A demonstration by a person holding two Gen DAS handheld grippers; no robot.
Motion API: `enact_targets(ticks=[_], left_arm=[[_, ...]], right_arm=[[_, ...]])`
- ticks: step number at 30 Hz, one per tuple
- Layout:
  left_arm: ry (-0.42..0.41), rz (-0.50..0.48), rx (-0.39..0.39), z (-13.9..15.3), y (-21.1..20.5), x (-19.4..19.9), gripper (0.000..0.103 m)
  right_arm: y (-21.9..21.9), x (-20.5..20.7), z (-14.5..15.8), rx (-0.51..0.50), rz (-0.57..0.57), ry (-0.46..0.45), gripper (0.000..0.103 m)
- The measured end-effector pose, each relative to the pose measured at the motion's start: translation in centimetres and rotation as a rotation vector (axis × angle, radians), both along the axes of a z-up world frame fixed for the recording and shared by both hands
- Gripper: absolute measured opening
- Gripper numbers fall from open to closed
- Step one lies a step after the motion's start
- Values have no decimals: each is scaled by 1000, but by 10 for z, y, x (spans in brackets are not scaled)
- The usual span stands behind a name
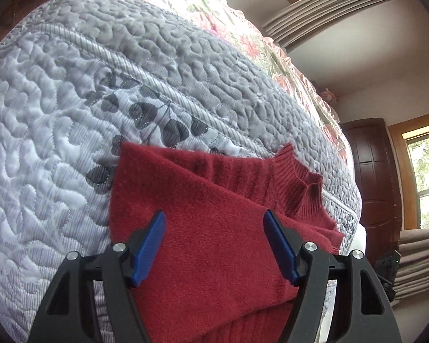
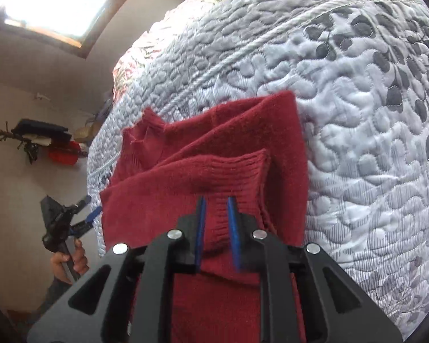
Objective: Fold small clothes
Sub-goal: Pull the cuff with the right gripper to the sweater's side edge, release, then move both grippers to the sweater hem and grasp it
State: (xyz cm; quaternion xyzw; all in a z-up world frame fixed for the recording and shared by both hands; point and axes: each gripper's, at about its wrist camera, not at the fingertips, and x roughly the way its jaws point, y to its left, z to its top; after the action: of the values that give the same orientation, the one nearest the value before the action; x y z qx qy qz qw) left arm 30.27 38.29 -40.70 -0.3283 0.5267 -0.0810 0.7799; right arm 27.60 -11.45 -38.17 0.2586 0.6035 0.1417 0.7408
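Note:
A small dark red knit sweater [image 1: 214, 188] lies partly folded on the grey quilted bed [image 1: 85, 91], its ribbed collar [image 1: 297, 183] toward the bed's edge. My left gripper [image 1: 214, 214] hovers just over the sweater's body, blue pads wide apart and nothing between them. In the right wrist view the sweater [image 2: 223, 131] shows stacked folds, and my right gripper [image 2: 216, 200] is shut on its ribbed sleeve cuff [image 2: 223, 168], which lies across the body. The left gripper [image 2: 93, 204] is seen open at the sweater's left edge, held by a hand [image 2: 71, 260].
The quilt [image 2: 371, 157] spreads wide beyond the sweater. A floral cover [image 1: 214, 8] lies at the bed's far end. A dark wooden door [image 1: 369, 177], curtains [image 1: 420, 260] and a window stand past the bed's edge. A wall shelf [image 2: 43, 137] holds clutter.

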Motion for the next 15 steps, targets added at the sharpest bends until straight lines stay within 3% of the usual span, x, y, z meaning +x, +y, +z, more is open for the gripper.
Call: enact_targets(ticks=[3,4,6,10,15], left_arm=[[34,-3,26,-3,-2,-13,77],[61,-15,40,-10,-3,-16,77],[101,-26,55,-19,-4,-22,77],[57,-3,53,8,4,-45,77],[56,40,29,39,29,-119,80]], right_arm=[[-5,-5,-29,-28,-33,60,10],[-11,-8,-35,-24,-55,70,3],[-20,-15,-31,-9,-82,70,2],[-36,-41,3,-24,-121,26,35],[-55,-98,18,-31,-104,70,38]])
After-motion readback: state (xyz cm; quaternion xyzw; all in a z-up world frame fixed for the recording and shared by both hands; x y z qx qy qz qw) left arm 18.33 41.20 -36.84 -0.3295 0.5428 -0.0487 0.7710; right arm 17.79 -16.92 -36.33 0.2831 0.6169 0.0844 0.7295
